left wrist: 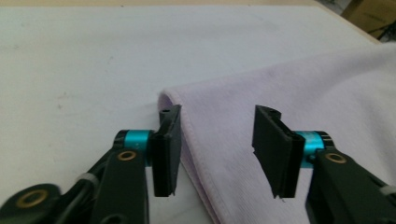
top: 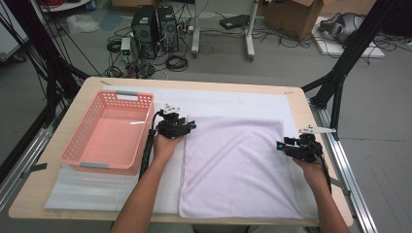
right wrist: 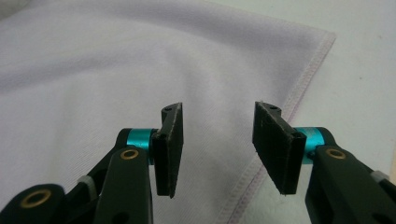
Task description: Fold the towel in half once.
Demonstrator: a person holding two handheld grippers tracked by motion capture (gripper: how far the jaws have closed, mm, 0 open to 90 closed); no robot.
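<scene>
A pale lilac towel lies folded flat on the right half of the table. My left gripper is at its far left corner, held in a hand. In the left gripper view that gripper is open; one jaw is over the white sheet, the other over the towel, with the folded edge between them. My right gripper is at the towel's right edge near the far corner. In the right gripper view it stands open across the stitched hem of the towel. The pads of both are apart from the cloth.
A pink plastic basket with nothing in it stands at the table's left, close to my left forearm. A white sheet covers the tabletop under the towel and basket. Black frame legs stand beyond both table sides.
</scene>
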